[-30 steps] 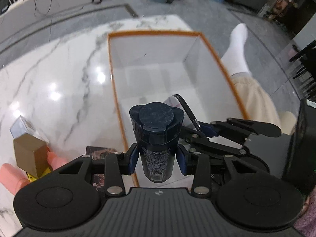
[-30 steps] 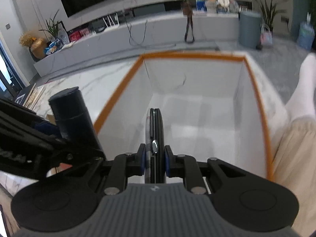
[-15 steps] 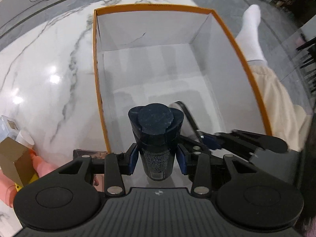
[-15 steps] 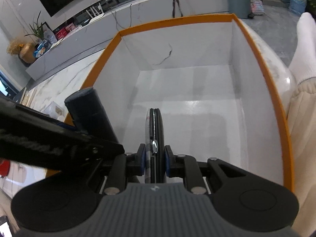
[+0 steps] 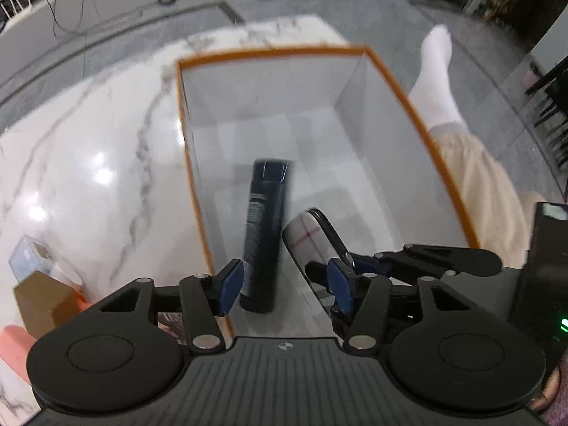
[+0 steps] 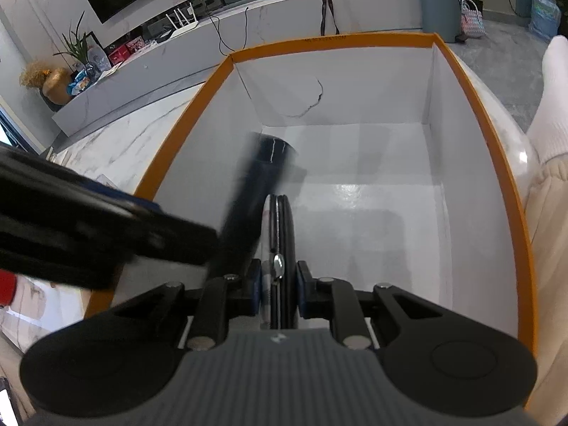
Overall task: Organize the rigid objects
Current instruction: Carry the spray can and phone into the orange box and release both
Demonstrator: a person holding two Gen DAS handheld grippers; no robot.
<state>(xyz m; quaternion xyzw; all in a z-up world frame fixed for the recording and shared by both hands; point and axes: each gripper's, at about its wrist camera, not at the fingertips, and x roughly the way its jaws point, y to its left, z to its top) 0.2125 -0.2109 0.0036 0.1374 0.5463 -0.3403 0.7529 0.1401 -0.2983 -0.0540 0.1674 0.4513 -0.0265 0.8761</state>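
A dark blue bottle [image 5: 264, 234] is blurred and leans forward inside the white box with an orange rim [image 5: 191, 184]. My left gripper [image 5: 284, 284] hangs over the box's near left corner; its jaws are opening, and the blue pads [image 5: 230, 285] stand clear of the bottle between them. In the right wrist view the bottle [image 6: 255, 191] slants along the box's left wall [image 6: 213, 149]. My right gripper [image 6: 278, 287] is shut on a flat round black case [image 6: 280, 227], held edge-on over the box floor. From the left wrist the case [image 5: 309, 238] shows a pale face.
The box sits on a white marble table [image 5: 88, 163]. A brown carton [image 5: 42, 301], a small clear box [image 5: 33, 255] and a pink item [image 5: 14, 340] lie left of the box. A person's leg in a white sock [image 5: 440, 81] is beside its right wall.
The left jaws have spread apart and let go of the bottle, which has dropped and tipped forward into the box. The right gripper keeps its grip on the round case.
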